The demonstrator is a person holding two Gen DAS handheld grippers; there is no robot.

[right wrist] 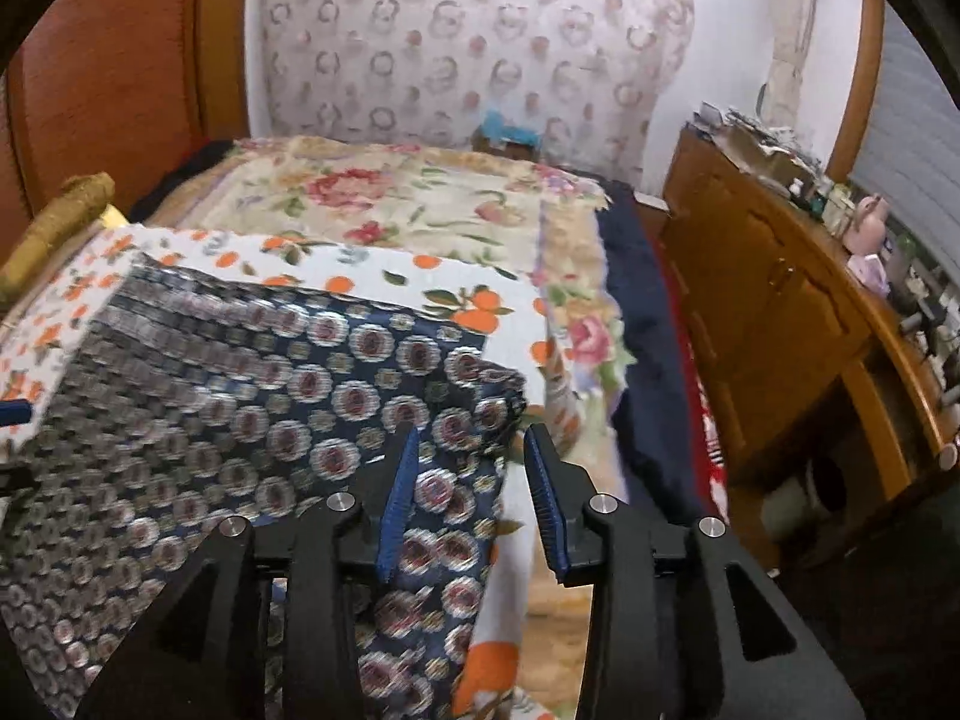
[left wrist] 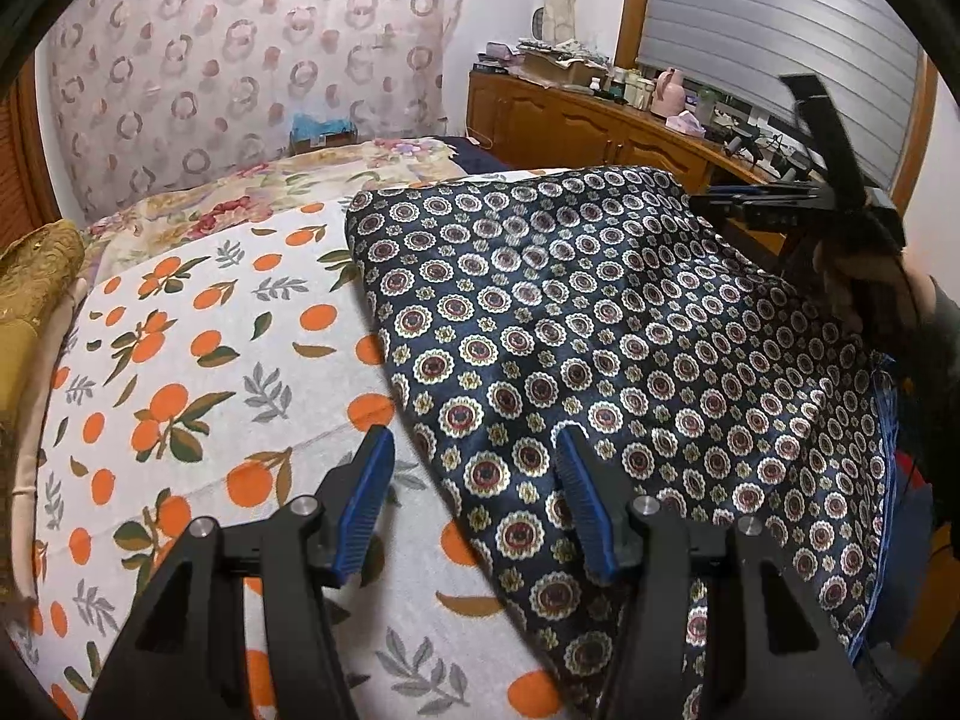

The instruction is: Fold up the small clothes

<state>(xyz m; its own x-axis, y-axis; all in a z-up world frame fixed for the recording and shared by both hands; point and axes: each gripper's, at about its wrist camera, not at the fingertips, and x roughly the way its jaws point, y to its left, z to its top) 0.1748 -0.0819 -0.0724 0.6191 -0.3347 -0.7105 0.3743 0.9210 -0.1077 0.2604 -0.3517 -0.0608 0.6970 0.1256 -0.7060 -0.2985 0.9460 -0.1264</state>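
A navy silky garment with round medallions (left wrist: pixel 600 330) lies spread on a white cloth printed with oranges (left wrist: pixel 198 372) on the bed. My left gripper (left wrist: pixel 474 432) stands open just above the garment's near left edge, nothing pinched between its blue pads. In the right wrist view, which is blurred, the same garment (right wrist: pixel 240 414) shows a folded-over corner. My right gripper (right wrist: pixel 473 427) hovers open over that corner, and its pads do not press the cloth. A person's hand (left wrist: pixel 852 288) carries the right gripper at the garment's far right side.
A floral blanket (right wrist: pixel 384 198) covers the bed beyond the orange-print cloth (right wrist: pixel 372 264). A gold cushion (left wrist: pixel 36 276) lies at the left. A wooden cabinet (right wrist: pixel 762 312) with clutter on top runs along the right, past the bed's edge. A patterned curtain (left wrist: pixel 240 60) hangs behind.
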